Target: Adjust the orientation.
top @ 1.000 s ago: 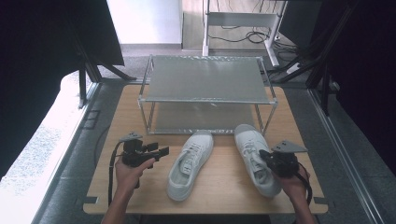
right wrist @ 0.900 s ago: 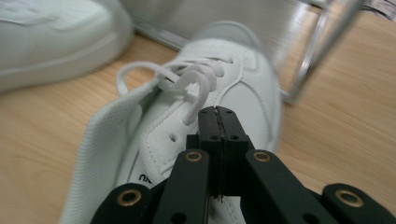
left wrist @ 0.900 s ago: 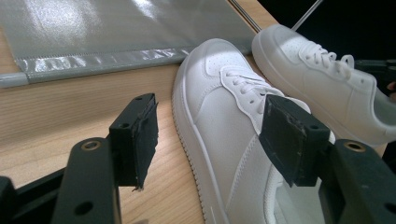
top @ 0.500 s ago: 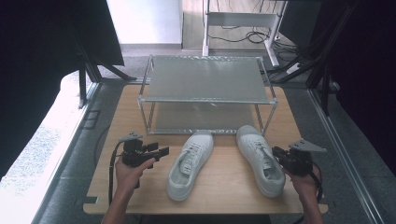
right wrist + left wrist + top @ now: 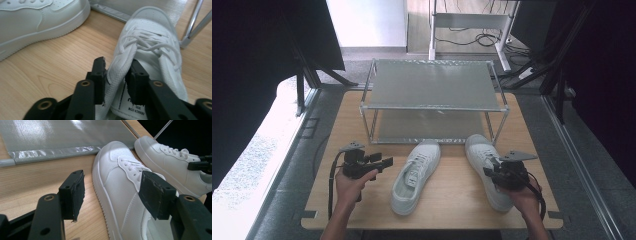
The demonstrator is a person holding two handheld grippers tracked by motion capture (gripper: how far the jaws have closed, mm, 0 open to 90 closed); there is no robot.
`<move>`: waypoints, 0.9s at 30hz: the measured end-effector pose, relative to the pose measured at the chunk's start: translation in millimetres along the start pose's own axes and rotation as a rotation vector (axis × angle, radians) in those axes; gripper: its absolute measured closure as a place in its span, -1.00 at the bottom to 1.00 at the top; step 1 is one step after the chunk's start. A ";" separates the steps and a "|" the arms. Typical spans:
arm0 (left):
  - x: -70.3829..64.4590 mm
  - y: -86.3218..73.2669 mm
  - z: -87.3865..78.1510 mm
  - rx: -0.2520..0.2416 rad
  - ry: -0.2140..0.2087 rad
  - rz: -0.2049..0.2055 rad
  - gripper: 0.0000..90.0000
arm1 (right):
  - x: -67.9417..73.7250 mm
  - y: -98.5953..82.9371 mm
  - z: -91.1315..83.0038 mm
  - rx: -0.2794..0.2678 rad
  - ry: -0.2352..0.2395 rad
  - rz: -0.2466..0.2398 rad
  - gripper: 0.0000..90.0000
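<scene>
Two white sneakers lie on the wooden table (image 5: 452, 197), toes toward a metal rack. My right gripper (image 5: 493, 171) (image 5: 117, 68) is shut on the tongue of the right sneaker (image 5: 479, 150) (image 5: 150, 42), one jaw on each side of it. My left gripper (image 5: 384, 163) (image 5: 112, 188) is open, held just left of the left sneaker (image 5: 414, 175) (image 5: 112, 162), with that sneaker's side seen between its jaws. The left gripper view also shows the right sneaker (image 5: 165, 160) and the tip of the other gripper (image 5: 200, 166).
A two-tier metal rack (image 5: 432, 85) with grey shelves stands at the back of the table, its lower shelf (image 5: 50, 137) just beyond the sneakers' toes. One rack leg (image 5: 190, 30) stands beside the right sneaker. Dark frames and cables surround the table.
My right hand and gripper drifted a little to the right, then came back left over the right sneaker. The left gripper and both sneakers have barely moved.
</scene>
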State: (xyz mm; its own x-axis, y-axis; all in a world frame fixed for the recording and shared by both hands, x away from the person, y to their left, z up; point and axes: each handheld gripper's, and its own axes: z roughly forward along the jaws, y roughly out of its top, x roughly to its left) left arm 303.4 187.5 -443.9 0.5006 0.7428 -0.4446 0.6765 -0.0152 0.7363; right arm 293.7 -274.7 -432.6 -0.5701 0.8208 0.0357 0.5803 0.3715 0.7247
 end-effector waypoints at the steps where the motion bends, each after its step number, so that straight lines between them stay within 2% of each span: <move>1: -0.3 0.0 0.1 0.000 -0.001 0.000 -0.18 | -0.1 -0.2 -0.3 0.001 0.012 0.003 0.69; 3: -0.5 0.0 -0.1 0.000 -0.001 0.002 -0.18 | 1.8 0.7 -0.7 0.007 0.043 0.005 0.74; 4: -0.5 0.1 -0.5 -0.001 -0.001 0.002 -0.18 | 1.8 0.7 -0.7 0.007 0.043 0.005 0.74; 5: 0.1 0.5 -1.6 -0.008 0.002 -0.001 -0.18 | 7.4 2.6 -1.1 0.019 0.081 -0.010 0.77; 8: 1.7 1.0 -3.0 -0.012 0.005 -0.006 -0.18 | 20.2 6.0 0.3 0.043 0.105 -0.013 0.78; 11: 2.1 1.0 -3.9 -0.016 0.001 -0.008 -0.18 | 31.4 9.2 3.0 0.051 0.181 -0.017 0.79; 14: 0.9 1.4 -4.5 -0.018 -0.003 -0.006 -0.18 | 43.1 10.9 5.4 0.051 0.157 -0.040 0.74; 18: 0.4 1.2 -3.7 -0.014 -0.006 -0.004 -0.18 | 39.3 9.3 6.6 0.039 0.170 -0.022 0.70; 20: 0.2 0.9 -2.5 -0.011 -0.005 -0.003 -0.18 | 38.5 9.3 7.9 0.029 0.162 -0.016 0.69; 22: -0.1 0.7 -1.7 -0.009 -0.006 -0.003 -0.18 | 39.3 9.6 9.0 0.027 0.157 -0.017 0.69; 23: -0.8 0.4 -0.6 -0.005 -0.005 -0.002 -0.18 | 42.1 10.1 9.9 0.028 0.141 -0.035 0.68; 27: -2.7 -0.1 1.0 0.001 -0.006 0.003 -0.18 | 40.2 9.4 10.6 0.019 0.140 -0.029 0.64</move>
State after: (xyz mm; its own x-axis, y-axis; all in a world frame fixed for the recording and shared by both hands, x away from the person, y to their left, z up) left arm 302.5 184.8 -443.3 0.5060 0.7388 -0.4452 0.6756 -0.0185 0.7371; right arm 282.4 -233.7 -431.6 -0.6617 0.7415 0.1111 0.5724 0.4039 0.7136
